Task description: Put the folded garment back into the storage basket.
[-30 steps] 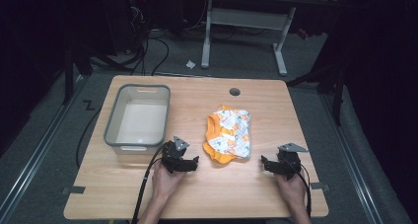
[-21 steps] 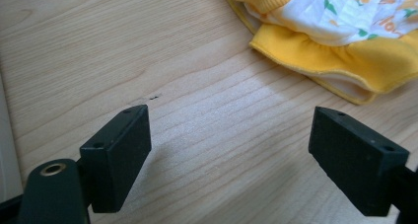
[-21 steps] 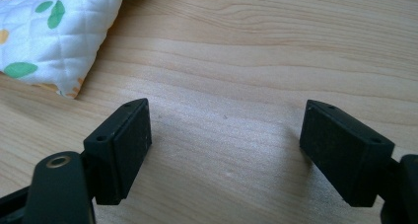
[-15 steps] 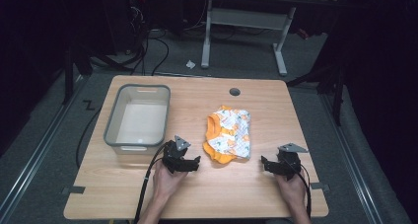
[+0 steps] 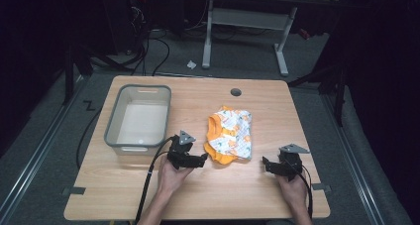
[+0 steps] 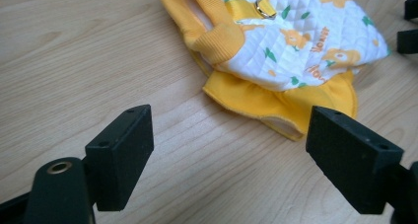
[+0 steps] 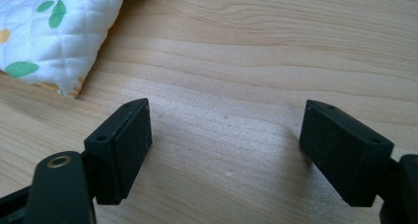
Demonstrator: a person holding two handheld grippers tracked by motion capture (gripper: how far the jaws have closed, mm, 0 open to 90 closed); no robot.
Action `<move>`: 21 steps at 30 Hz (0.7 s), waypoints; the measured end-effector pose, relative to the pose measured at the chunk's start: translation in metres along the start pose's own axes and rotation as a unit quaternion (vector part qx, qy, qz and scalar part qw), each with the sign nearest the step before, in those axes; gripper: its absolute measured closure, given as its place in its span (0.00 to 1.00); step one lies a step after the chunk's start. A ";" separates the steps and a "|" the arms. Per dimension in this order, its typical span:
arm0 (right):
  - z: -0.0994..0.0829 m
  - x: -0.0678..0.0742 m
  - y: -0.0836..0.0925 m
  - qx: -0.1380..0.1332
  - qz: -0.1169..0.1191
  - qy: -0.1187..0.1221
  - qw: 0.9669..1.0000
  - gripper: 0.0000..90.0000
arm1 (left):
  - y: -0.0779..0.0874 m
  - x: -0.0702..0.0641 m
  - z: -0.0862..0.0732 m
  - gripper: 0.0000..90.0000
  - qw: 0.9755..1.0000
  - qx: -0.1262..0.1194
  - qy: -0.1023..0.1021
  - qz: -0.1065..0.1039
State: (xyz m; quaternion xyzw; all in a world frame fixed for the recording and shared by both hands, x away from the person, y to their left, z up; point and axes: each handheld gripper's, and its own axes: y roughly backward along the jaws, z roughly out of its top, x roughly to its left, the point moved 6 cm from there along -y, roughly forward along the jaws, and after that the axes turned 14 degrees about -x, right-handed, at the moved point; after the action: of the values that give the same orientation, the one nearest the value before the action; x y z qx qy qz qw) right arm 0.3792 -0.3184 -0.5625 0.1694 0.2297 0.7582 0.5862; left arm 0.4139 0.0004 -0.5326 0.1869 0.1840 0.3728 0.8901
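The left gripper (image 5: 190, 159) holds its jaws spread with nothing between them, the yellow-trimmed white quilted garment with orange flower print (image 6: 291, 51) lying just ahead, probably lined up for a pinch at its yellow hem. The right gripper (image 5: 277, 165) also has its jaws spread over bare wooden counter (image 7: 256, 61), the garment's corner off to one side. The high view adds a grey plastic tub (image 5: 139, 118) beyond the left gripper; the left gripper view reveals a metal snap.
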 end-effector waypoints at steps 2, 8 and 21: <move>0.000 0.000 0.000 0.000 0.000 0.000 1.000 0.23 | -0.001 0.001 0.002 0.20 1.000 0.003 -0.003 0.003; 0.000 0.000 0.000 0.000 0.000 0.000 1.000 0.23 | -0.004 0.003 0.016 0.18 1.000 0.005 -0.002 -0.001; 0.000 0.000 0.000 0.000 0.001 0.000 1.000 0.23 | -0.017 0.005 0.040 0.15 1.000 0.005 0.002 -0.004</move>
State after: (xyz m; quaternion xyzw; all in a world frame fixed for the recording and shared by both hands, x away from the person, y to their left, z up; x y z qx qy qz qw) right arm 0.3791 -0.3180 -0.5624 0.1695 0.2291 0.7590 0.5854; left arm 0.4461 -0.0155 -0.5070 0.1896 0.1880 0.3686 0.8904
